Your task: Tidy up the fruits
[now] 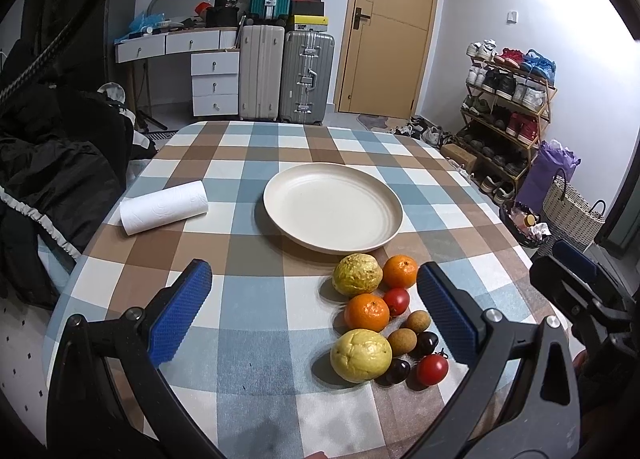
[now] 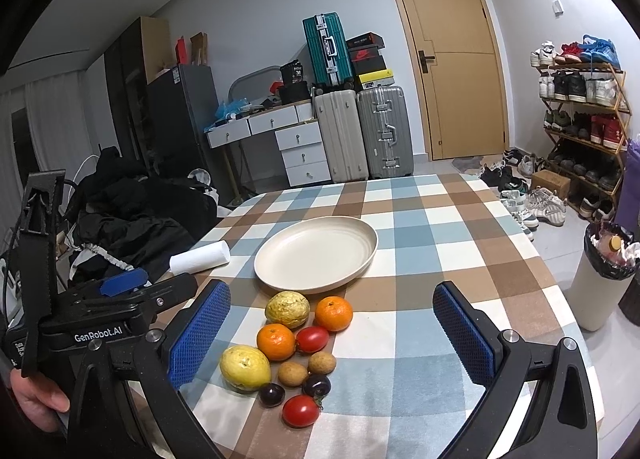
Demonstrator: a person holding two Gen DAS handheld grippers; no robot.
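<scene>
Fruits clustered beside an empty plate

Fruits (image 1: 380,323) lay bunched on the checked table (image 1: 248,259), just in front of the cream plate (image 1: 280,179). Left gripper (image 1: 316,311) and right gripper (image 2: 332,335) hovered with jaws spread wide, grasping nothing.

The checked surface (image 1: 248,339) is viewed from low and near, along each gripper's fingers (image 2: 200,333), toward the door (image 1: 390,27); plate (image 2: 316,257) and fruit are shared.

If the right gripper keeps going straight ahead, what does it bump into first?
Probably the fruit. The right gripper is open, and the near orange and a red tomato lie between its fingers, with the empty plate beyond. It may be high enough to pass over them; depth is unclear.
</scene>
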